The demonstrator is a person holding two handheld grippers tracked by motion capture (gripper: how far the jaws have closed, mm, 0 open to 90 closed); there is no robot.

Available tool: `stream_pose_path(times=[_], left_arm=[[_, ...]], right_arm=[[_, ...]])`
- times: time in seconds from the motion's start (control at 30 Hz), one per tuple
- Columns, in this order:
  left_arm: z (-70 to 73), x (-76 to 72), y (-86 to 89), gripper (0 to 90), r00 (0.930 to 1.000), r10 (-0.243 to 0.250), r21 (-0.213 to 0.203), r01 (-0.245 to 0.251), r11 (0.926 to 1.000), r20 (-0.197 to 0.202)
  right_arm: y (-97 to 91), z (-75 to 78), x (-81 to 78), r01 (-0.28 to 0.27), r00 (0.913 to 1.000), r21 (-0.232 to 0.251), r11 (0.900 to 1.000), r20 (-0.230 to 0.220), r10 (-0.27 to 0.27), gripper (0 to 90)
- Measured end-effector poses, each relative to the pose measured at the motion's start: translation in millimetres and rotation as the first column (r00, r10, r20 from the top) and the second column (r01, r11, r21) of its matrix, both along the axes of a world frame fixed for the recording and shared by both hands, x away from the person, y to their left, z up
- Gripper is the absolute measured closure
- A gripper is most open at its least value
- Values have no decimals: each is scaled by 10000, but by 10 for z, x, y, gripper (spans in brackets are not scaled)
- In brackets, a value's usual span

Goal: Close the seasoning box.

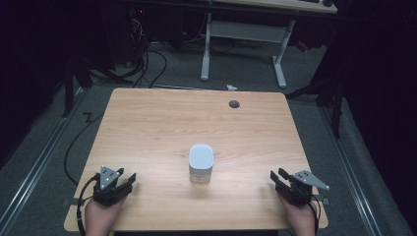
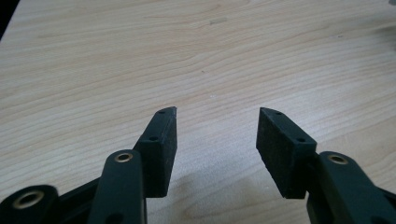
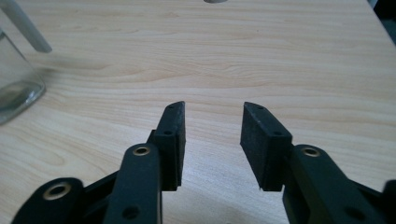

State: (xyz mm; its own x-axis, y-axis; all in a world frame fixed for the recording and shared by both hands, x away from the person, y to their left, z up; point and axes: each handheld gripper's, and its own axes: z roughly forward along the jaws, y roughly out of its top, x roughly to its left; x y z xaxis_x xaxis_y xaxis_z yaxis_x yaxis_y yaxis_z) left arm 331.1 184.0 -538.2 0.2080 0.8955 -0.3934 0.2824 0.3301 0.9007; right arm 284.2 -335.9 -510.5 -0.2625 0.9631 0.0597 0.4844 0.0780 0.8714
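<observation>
Wooden table (image 1: 147, 123): upright jar (image 1: 201, 163) stands centred, midway between left gripper (image 1: 129, 180) and right gripper (image 1: 275, 177). Both grippers gape empty.

A round grey hole (image 1: 234, 104) in the wooden table (image 1: 147, 128), a white desk frame (image 1: 243, 44) beyond.

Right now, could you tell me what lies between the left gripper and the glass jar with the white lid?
Only bare wooden table in the high view: nothing between the left gripper and the jar.

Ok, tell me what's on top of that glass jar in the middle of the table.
A white lid caps the clear glass jar. The lid covers the jar's mouth, so its inside is hidden.
</observation>
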Motion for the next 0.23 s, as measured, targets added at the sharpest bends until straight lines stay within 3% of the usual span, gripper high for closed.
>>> stream_pose_path(times=[0.17, 0.23], left_arm=[[9, 15, -74, 485, 10000, -65, -180, 65, 9998, -5], [-4, 20, -112, 485, 9998, -211, -62, 211, 9998, -2]], right_arm=[[-2, -60, 40, -74, 9997, 75, 9999, -221, 76, 555], [17, -77, 47, -167, 9996, 62, 9998, -242, 169, 513]])
